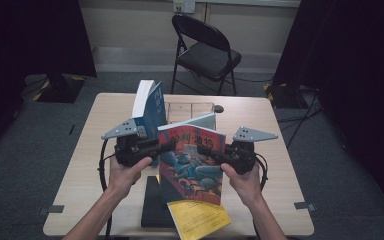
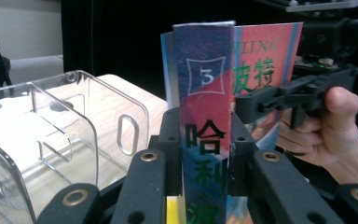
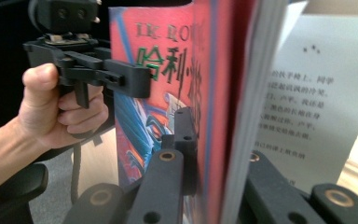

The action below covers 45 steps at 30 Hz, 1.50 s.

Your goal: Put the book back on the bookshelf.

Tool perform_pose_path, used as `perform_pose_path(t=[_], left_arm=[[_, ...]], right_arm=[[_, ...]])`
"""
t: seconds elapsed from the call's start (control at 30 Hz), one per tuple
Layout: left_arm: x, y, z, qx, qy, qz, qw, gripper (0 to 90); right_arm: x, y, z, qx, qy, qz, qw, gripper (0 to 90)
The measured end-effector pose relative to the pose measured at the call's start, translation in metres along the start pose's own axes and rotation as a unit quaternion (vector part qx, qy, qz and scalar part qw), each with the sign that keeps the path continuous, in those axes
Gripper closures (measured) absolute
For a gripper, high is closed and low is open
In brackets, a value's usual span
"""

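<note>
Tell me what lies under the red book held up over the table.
Below the red book lie a yellow book and a black book on the table; the parts beneath it are covered.

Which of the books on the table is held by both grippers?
The red book, upright with a "3" on its spine. The blue book stands free behind it; the yellow book lies flat on the table.

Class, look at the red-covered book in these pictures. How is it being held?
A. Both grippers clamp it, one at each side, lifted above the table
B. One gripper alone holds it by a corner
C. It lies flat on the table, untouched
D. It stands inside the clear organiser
A: in the high view the left gripper and right gripper clamp opposite edges of the red-covered book, held above the table.
</note>
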State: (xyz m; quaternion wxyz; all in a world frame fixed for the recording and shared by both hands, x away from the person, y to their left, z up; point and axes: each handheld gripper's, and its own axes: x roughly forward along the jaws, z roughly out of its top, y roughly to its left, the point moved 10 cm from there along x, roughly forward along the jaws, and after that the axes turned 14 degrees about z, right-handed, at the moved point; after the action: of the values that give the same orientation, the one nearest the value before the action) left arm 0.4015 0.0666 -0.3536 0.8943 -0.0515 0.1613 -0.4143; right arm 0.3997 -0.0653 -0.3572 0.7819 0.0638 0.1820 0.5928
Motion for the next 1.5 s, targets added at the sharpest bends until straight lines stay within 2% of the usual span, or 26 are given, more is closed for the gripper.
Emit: perform_pose_path(t=[0.13,0.27,0.4,0.5,0.53,0.63,0.73,0.83,0.9,0.93,1.1,1.17,1.27,1.33,1.4,1.5], left_arm=[[-0.007,-0.008,-0.002,0.012,-0.007,0.0,0.9999,73.2],[-0.014,-0.015,-0.004,0.032,-0.017,-0.004,0.9993,73.8],[-0.018,-0.019,-0.006,0.042,-0.021,-0.001,0.9989,74.1],[-0.022,-0.02,-0.008,0.048,-0.022,-0.003,0.9986,74.2],[-0.022,-0.021,-0.008,0.045,-0.028,-0.006,0.9986,74.2],[-0.025,-0.023,-0.009,0.052,-0.03,-0.007,0.9982,74.1],[-0.027,-0.027,-0.01,0.061,-0.027,-0.005,0.9977,74.1],[-0.031,-0.03,-0.011,0.071,-0.025,-0.008,0.9971,74.0],[-0.031,-0.031,-0.011,0.072,-0.026,-0.011,0.997,74.0],[-0.031,-0.031,-0.011,0.07,-0.027,-0.005,0.9971,74.0],[-0.03,-0.033,-0.011,0.072,-0.026,-0.001,0.9971,73.9],[-0.03,-0.034,-0.011,0.071,-0.027,-0.001,0.9971,73.8],[-0.03,-0.033,-0.011,0.073,-0.026,0.014,0.9969,73.8],[-0.028,-0.033,-0.011,0.066,-0.024,0.011,0.9975,73.0],[-0.023,-0.035,-0.013,0.075,-0.017,0.018,0.9969,72.7],[-0.019,-0.039,-0.013,0.078,-0.013,0.014,0.9967,72.6]], right_arm=[[-0.001,0.006,-0.003,-0.008,0.0,0.007,0.9999,84.8],[-0.003,0.015,-0.005,-0.02,0.004,0.015,0.9997,84.1],[-0.006,0.019,-0.007,-0.027,0.004,0.014,0.9995,77.9],[-0.012,0.016,-0.007,-0.04,0.008,-0.012,0.9991,69.0],[-0.016,0.014,-0.006,-0.042,0.006,-0.022,0.9989,63.1],[-0.025,0.006,-0.005,-0.041,0.002,-0.042,0.9983,54.5],[-0.034,-0.009,-0.006,-0.04,0.002,-0.082,0.9958,46.6],[-0.033,-0.018,-0.014,-0.025,0.007,-0.066,0.9975,38.6],[-0.028,-0.017,-0.017,-0.022,0.005,-0.043,0.9988,36.8],[-0.026,-0.018,-0.018,-0.019,0.004,-0.036,0.9992,34.9],[-0.018,-0.02,-0.019,-0.018,0.004,-0.014,0.9997,34.2],[-0.016,-0.019,-0.022,-0.021,0.012,-0.014,0.9996,34.6],[-0.017,-0.017,-0.021,-0.032,0.014,-0.023,0.9991,38.9],[-0.018,-0.015,-0.021,-0.036,0.018,-0.027,0.9988,39.3],[-0.019,-0.013,-0.02,-0.038,0.015,-0.024,0.9989,41.6],[-0.019,-0.01,-0.02,-0.042,0.023,-0.029,0.9984,40.8]])
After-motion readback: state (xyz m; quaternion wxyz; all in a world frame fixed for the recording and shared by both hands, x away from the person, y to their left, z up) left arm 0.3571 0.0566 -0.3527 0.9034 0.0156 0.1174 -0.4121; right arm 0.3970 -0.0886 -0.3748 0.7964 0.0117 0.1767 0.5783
